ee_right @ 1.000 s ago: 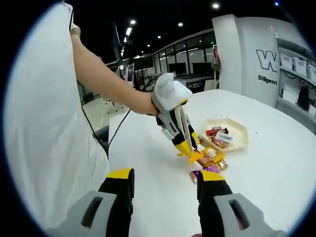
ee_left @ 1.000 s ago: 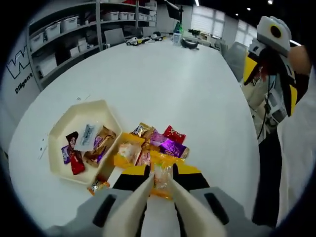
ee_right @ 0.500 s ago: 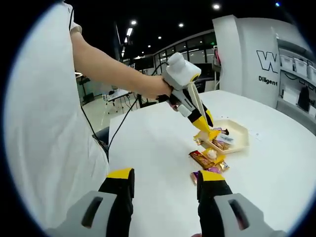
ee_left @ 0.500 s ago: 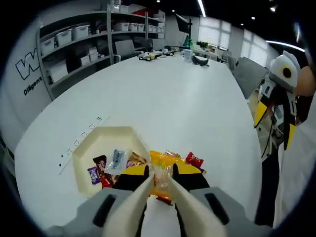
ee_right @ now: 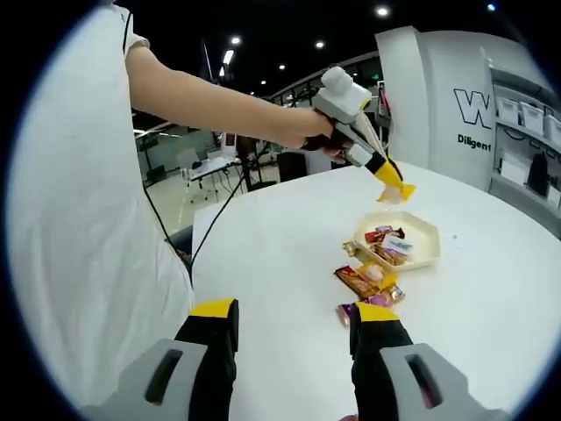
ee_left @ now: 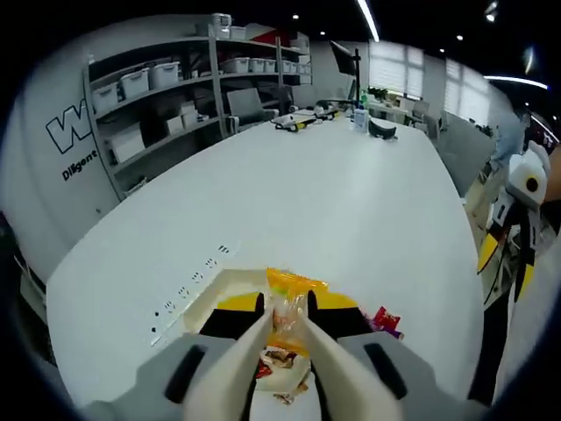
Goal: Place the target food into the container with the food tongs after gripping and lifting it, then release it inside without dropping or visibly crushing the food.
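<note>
Left gripper (ee_left: 285,326) holds an orange-wrapped snack (ee_left: 289,300) pinched between its fingers (ee_left: 250,338), raised above the cream hexagonal tray (ee_right: 422,237) on the white bench (ee_left: 333,193). Right gripper (ee_right: 294,329) hangs over the bench, fingers (ee_right: 379,338) wide with nothing between them. Loose wrapped snacks (ee_right: 366,285) lie just beside the tray, more inside it.

In the right gripper view, the tray (ee_right: 422,230) sits on the tabletop (ee_right: 280,263) at centre right. Loose snacks (ee_right: 366,282) lie just below-left of it. The left claw (ee_right: 393,189) hangs above the tray with a packet (ee_right: 399,193).
</note>
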A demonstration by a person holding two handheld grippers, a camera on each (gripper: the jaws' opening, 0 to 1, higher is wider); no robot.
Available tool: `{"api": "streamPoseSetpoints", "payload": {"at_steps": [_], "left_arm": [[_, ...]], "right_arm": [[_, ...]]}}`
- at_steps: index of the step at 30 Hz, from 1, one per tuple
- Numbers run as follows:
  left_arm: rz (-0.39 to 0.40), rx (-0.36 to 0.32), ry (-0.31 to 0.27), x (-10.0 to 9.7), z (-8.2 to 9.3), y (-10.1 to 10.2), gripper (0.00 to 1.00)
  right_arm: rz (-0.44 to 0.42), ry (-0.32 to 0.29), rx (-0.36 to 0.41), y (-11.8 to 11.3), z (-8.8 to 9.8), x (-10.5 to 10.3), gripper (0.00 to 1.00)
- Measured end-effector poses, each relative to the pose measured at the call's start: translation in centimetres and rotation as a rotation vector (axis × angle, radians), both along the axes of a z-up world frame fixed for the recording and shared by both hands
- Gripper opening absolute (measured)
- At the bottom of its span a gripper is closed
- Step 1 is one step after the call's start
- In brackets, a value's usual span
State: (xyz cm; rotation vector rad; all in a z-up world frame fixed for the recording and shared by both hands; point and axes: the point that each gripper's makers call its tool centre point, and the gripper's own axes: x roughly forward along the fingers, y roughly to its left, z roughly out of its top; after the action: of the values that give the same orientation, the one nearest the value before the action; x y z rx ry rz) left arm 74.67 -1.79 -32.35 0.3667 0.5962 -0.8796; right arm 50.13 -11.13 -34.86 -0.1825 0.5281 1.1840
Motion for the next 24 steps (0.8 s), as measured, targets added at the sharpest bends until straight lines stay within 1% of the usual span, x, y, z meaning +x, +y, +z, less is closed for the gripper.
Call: {"api": "streamPoseSetpoints", "payload": {"at_steps": [5, 7, 24], "left_arm": [[0.011, -0.001, -0.018, 1.4, 1.2, 0.1, 0.16], [0.013, 0.003, -0.025, 1.9, 1.4, 0.1, 0.17], [0.046, -0.004, -0.046, 4.2, 3.4, 0.1, 0.19]], "right_arm": [[-0.002, -0.003, 0.0, -0.2, 0.0, 0.1, 0.48], [-0.002, -0.003, -0.001, -0.3, 0.1, 0.0, 0.48], [-0.011, -0.008, -0.005, -0.7, 0.2, 0.0, 0.48]]}}
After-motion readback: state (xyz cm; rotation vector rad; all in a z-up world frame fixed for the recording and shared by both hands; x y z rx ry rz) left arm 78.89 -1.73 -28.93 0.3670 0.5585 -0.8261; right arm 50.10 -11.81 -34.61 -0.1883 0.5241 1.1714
